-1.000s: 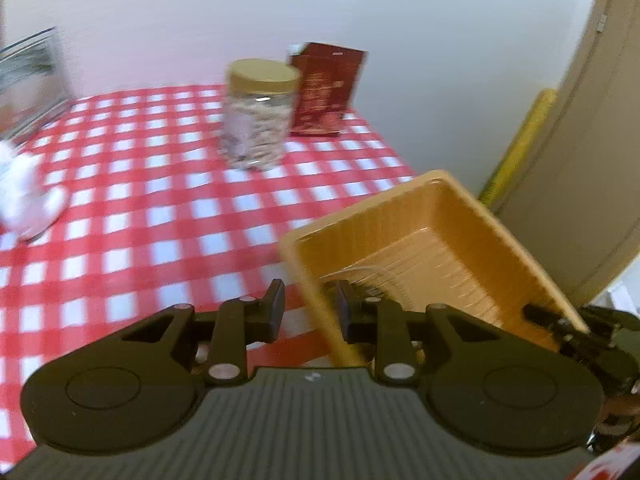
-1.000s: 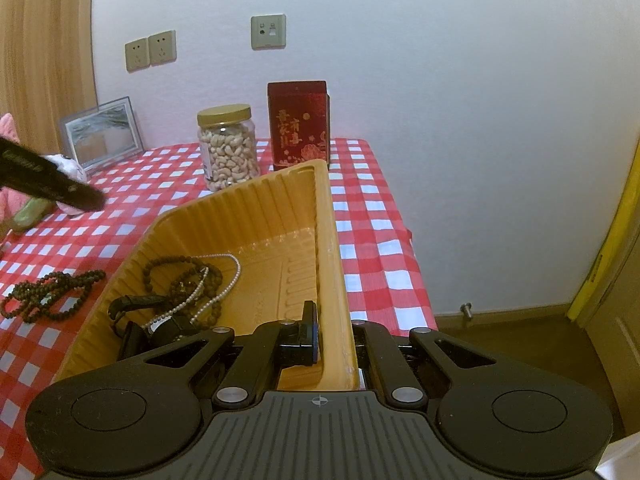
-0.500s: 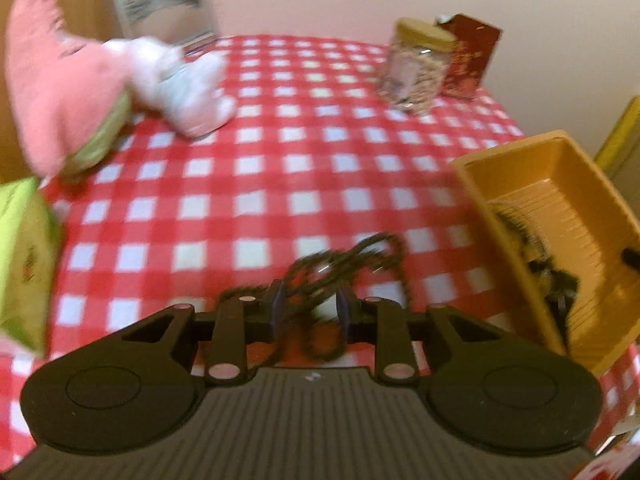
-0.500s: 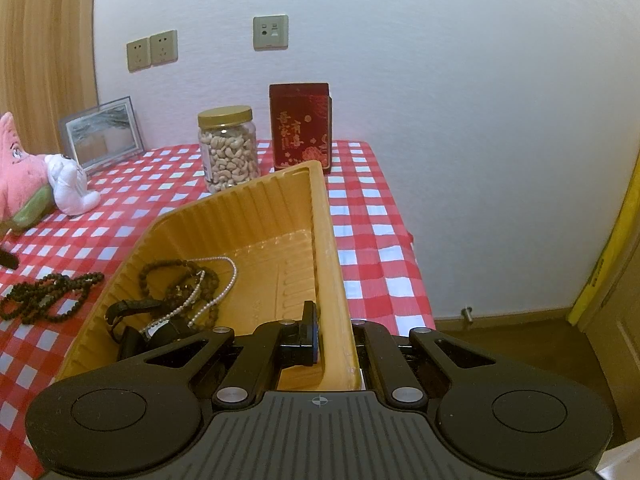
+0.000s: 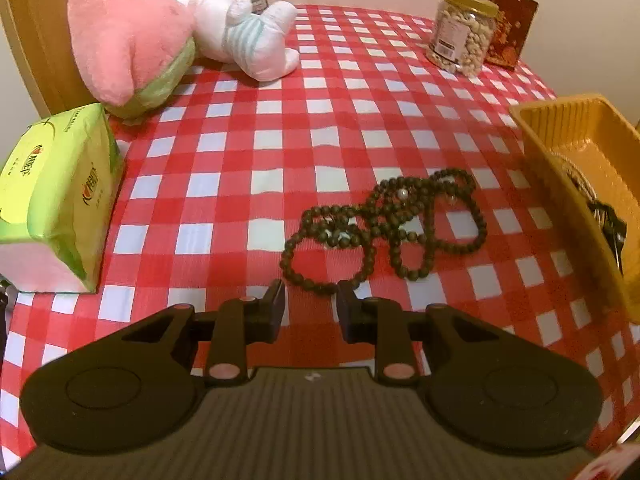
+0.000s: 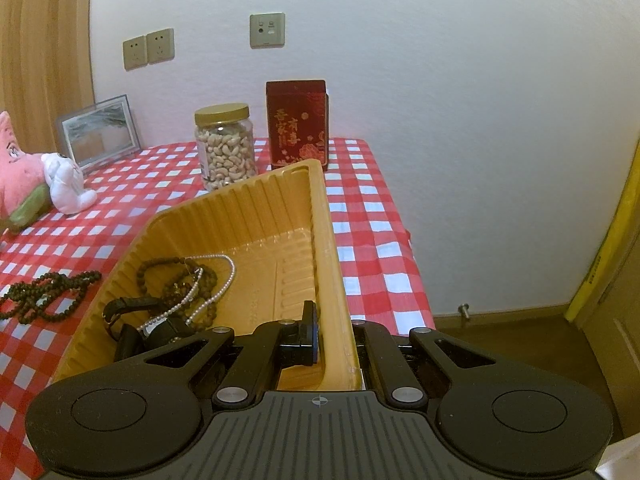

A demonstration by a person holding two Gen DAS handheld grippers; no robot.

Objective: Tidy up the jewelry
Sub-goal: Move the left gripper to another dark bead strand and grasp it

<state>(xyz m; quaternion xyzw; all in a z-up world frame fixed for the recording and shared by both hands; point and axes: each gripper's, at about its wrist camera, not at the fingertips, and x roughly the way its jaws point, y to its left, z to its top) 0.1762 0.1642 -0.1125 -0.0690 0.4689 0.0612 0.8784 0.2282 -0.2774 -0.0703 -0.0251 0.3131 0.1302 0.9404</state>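
The ribbed orange plastic tray [image 6: 248, 216] already holds a pearl strand, beads and a black watch. One dark wooden bead necklace [image 5: 384, 224] remains on the red-checked surface [image 5: 280, 128]. The left gripper [image 5: 310, 304] hovers just short of it with jaws narrowly parted and empty; the right gripper [image 6: 336, 340] clamps the tray's wall.

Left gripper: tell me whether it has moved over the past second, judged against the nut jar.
Yes. The left gripper swung left, away from the yellow tray, and now faces the dark bead necklace; the nut jar shifted from center to upper right.
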